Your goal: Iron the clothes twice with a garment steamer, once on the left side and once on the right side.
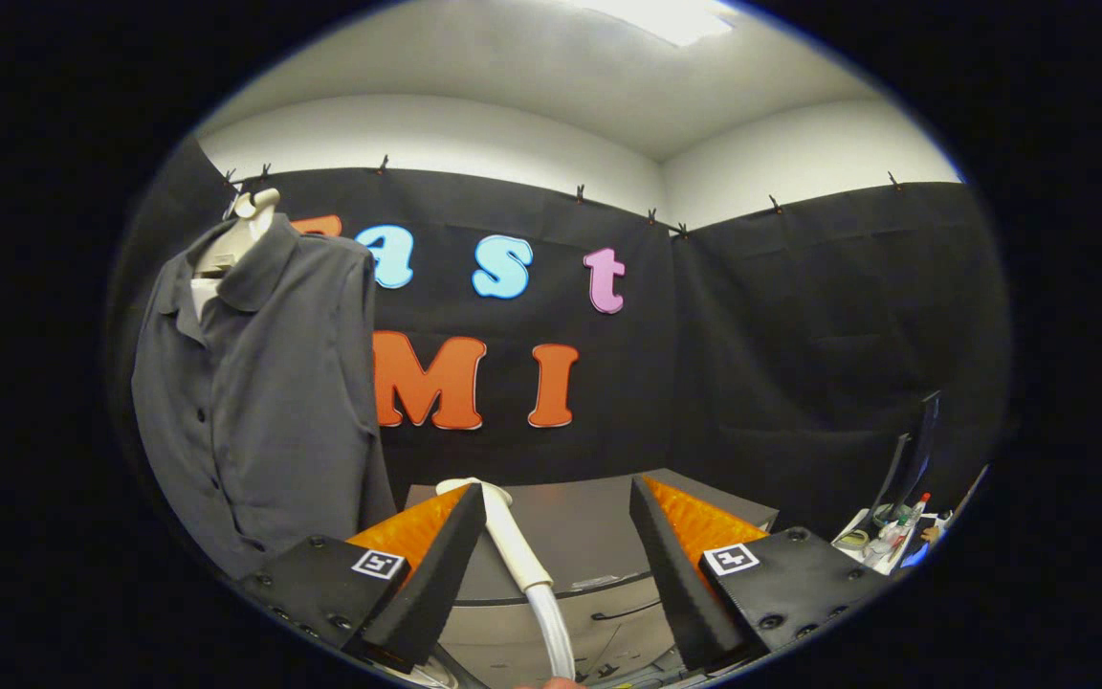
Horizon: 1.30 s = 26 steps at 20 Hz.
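Jaws released around one steamer head; one shirt hangs beyond.

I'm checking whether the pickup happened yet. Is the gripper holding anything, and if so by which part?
Nothing is held. The gripper is open; the white steamer wand with its ribbed hose stands between the fingers, close to the left one, unclamped.

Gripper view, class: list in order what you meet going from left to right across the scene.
Grey shirt on a mannequin → white steamer handle, lying between the open gripper's fingers, close to the left one → grey cabinet top → monitor.
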{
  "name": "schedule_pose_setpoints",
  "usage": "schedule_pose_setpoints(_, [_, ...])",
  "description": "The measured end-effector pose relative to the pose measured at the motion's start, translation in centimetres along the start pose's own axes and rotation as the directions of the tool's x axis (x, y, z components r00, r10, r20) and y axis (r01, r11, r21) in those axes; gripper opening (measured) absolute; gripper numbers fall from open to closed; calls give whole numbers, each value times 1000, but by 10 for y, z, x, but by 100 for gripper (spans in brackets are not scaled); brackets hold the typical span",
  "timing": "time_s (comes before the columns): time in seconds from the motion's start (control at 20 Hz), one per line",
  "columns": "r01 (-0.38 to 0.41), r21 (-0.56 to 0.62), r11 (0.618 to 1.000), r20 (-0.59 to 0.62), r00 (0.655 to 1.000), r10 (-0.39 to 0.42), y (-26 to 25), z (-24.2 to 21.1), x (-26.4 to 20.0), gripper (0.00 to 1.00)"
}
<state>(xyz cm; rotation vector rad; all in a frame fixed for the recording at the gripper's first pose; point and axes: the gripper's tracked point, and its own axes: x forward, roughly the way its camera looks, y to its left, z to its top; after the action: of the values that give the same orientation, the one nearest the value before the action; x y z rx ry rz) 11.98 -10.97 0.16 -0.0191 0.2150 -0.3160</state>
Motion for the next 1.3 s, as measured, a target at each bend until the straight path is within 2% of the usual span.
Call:
schedule_pose_setpoints(0.1, [7, 2, 1000, -84, 996, -7, -1, -17, 37, 98])
schedule_pose_setpoints(0.2, [-24, 19, 1000, -163, 986, 27, 10, -38, 73, 98])
schedule_pose_setpoints(0.45, [-96, 90, 991, -359, 925, 122, 31, -102, 130, 98])
schedule_pose_setpoints(0.6, [-123, 110, 986, -416, 896, 158, 41, -118, 149, 98])
schedule_pose_setpoints(0.9, [-184, 139, 973, -457, 860, 228, 60, -137, 178, 99])
schedule_pose_setpoints(1.05, [-204, 134, 970, -499, 831, 244, 69, -154, 183, 99])
schedule_pose_setpoints(1.2, [-206, 89, 975, -553, 804, 220, 65, -176, 184, 99])
schedule_pose_setpoints(1.25, [-200, 103, 974, -520, 824, 224, 69, -168, 190, 98])
schedule_pose_setpoints(1.3, [-210, 101, 973, -532, 815, 231, 70, -171, 188, 92])
